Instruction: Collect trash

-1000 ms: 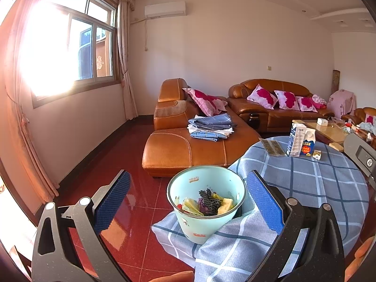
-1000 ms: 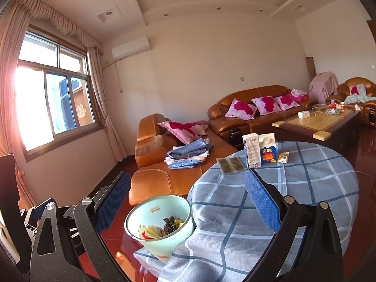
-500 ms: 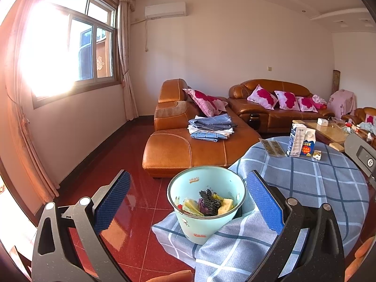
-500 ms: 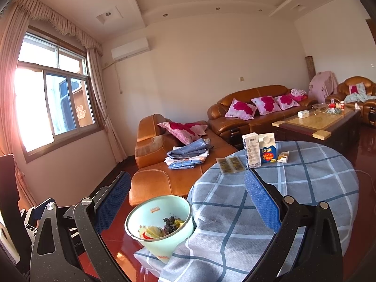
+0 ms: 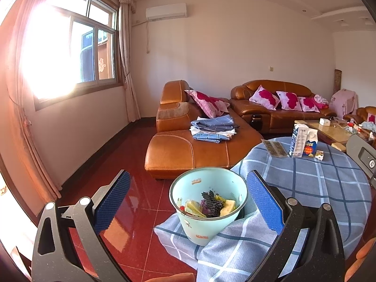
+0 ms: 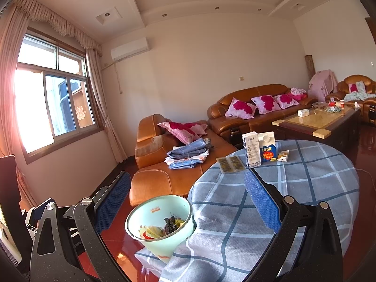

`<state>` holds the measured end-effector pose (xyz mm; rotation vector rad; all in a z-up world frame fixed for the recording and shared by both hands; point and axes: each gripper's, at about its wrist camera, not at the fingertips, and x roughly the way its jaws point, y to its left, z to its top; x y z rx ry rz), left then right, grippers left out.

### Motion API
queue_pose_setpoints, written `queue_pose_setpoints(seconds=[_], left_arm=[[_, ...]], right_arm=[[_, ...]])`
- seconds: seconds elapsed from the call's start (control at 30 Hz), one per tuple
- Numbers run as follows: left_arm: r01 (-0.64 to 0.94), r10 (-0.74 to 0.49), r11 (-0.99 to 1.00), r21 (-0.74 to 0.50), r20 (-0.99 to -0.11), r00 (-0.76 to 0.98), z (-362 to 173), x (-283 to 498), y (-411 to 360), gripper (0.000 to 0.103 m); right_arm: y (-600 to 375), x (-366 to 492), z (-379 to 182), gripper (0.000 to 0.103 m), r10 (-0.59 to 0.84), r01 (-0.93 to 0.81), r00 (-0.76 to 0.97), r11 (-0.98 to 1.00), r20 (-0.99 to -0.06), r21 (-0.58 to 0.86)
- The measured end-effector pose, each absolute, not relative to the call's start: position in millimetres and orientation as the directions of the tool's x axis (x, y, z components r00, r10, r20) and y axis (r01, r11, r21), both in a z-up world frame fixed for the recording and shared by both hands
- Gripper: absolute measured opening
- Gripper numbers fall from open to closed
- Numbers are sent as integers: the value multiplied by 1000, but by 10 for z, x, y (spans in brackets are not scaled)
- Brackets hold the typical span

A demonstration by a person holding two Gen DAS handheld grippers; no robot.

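A pale green trash bin (image 5: 209, 202) holding scraps stands beside the round table (image 5: 317, 188) with a blue plaid cloth; it also shows in the right wrist view (image 6: 162, 221). On the table's far side stand a white-and-blue milk carton (image 6: 266, 146), a tall white carton (image 6: 251, 150), a small box (image 6: 283, 156) and flat yellow packets (image 6: 230, 163). My left gripper (image 5: 188, 202) is open and empty, its pads either side of the bin and short of it. My right gripper (image 6: 188, 199) is open and empty above the table's near edge.
An orange leather sofa (image 5: 195, 141) with folded blue cloths (image 5: 212, 129) and pink pillows stands behind the bin. A coffee table (image 6: 315, 122) with small items is at the right. The floor is red tile (image 5: 131, 164). A window (image 5: 70, 54) is at left.
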<state>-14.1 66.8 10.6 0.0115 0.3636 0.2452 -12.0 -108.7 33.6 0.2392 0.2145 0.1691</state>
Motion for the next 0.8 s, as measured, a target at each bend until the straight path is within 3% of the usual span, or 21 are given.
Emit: queue_pose_setpoints(seconds=[0.3, 0.8], left_arm=[[-179, 169, 984, 11, -388, 906, 72, -123, 673, 97], [-233, 232, 971, 45, -382, 895, 91, -94, 679, 97]], right_arm=[[-1108, -105, 291, 95, 191, -137, 962, 956, -195, 258], [-1124, -87, 243, 95, 186, -127, 961, 955, -206, 267]])
